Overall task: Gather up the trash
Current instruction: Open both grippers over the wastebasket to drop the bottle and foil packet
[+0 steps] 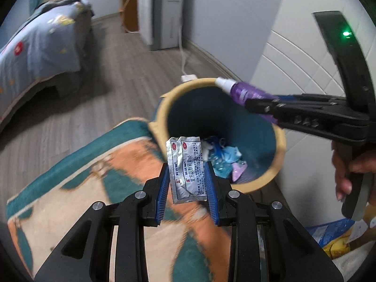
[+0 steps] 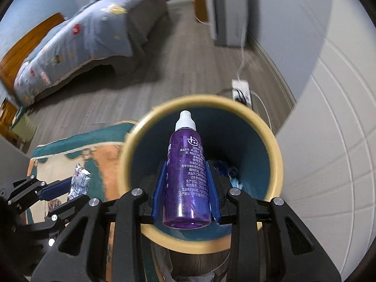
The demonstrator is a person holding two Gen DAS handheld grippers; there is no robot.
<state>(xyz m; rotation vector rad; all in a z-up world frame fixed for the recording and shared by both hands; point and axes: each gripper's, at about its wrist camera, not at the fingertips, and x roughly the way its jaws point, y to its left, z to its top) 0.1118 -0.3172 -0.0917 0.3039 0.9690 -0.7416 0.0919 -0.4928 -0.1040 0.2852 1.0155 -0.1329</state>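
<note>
My left tool (image 1: 187, 176) was closed on a silver medicine packet (image 1: 186, 169), its blue pads pressed against the packet's two long edges, so the packet stood upright between them. It hung just at the near rim of the bin (image 1: 280, 141), over the edge where the rug (image 1: 131, 159) met the bin's side. In the right wrist view that same packet (image 2: 80, 181) showed at the far left, over the rug and just outside the bin.

My right tool (image 2: 185, 183) was clamped on a purple bottle (image 2: 188, 176) with a white cap, the pads squeezing its sides near the base, the cap pointing away from me. The bottle sat over the open mouth of the bin (image 2: 272, 141), whose rim was tan and whose inside was teal. From the left wrist view the bottle (image 1: 244, 91) reached in across the far rim, and my hand (image 1: 352, 169) gripped the handle of the right tool (image 1: 258, 104).

Down in the bin lay some blue and lilac scraps (image 1: 225, 162) (I could not tell what they were).

A bed (image 2: 77, 47) with a blue cover stood well apart across the wood floor (image 2: 188, 70), and a white power strip (image 2: 240, 90) lay on the floor just behind the bin.
</note>
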